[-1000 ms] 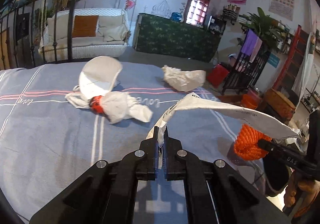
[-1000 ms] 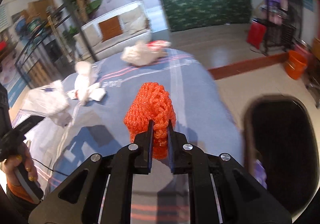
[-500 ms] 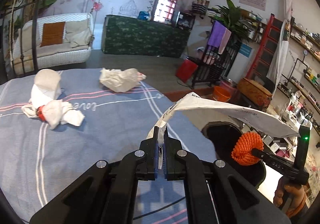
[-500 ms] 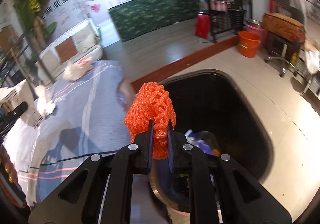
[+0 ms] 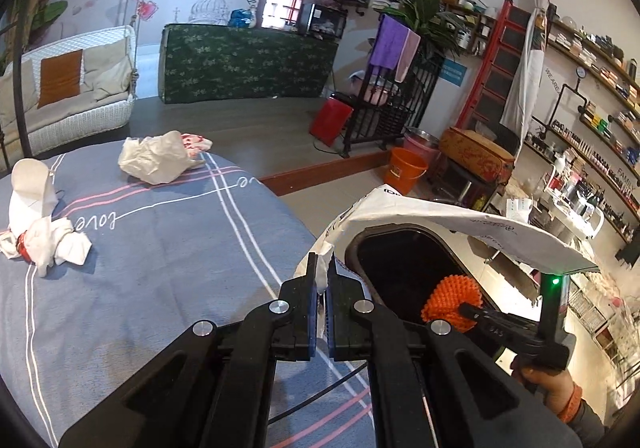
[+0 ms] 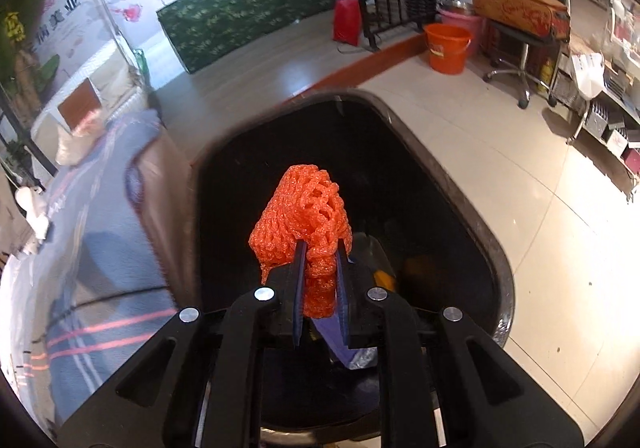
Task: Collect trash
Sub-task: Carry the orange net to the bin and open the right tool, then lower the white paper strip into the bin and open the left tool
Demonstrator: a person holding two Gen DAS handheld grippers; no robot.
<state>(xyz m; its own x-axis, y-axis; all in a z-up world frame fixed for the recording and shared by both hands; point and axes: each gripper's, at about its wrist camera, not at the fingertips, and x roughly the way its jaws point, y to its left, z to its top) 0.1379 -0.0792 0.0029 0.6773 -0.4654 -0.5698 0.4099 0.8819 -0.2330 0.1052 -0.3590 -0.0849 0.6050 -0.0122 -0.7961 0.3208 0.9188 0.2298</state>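
A black bin (image 6: 472, 184) with a rounded rim stands on pale floor tiles beside the bed (image 5: 160, 248), whose blue-grey striped sheet carries 2 heaps of crumpled white paper (image 5: 156, 158) (image 5: 40, 244). The right gripper (image 6: 320, 260) is pinched tight on a bright orange foam net (image 6: 308, 216), bunched and knobbly, held over the bin's mouth. The left gripper (image 5: 320, 280) is clamped on a white paper bag (image 5: 460, 224), whose flat sheet hangs over the bin and net. An orange bucket (image 6: 446, 46) stands beyond.

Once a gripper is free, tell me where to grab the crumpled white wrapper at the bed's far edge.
Pinch the raised crumpled ridge of the white wrapper from above; it lies loose on the bedsheet, with creased folds standing up in the middle, so they likely offer a better bite than its flat edges.
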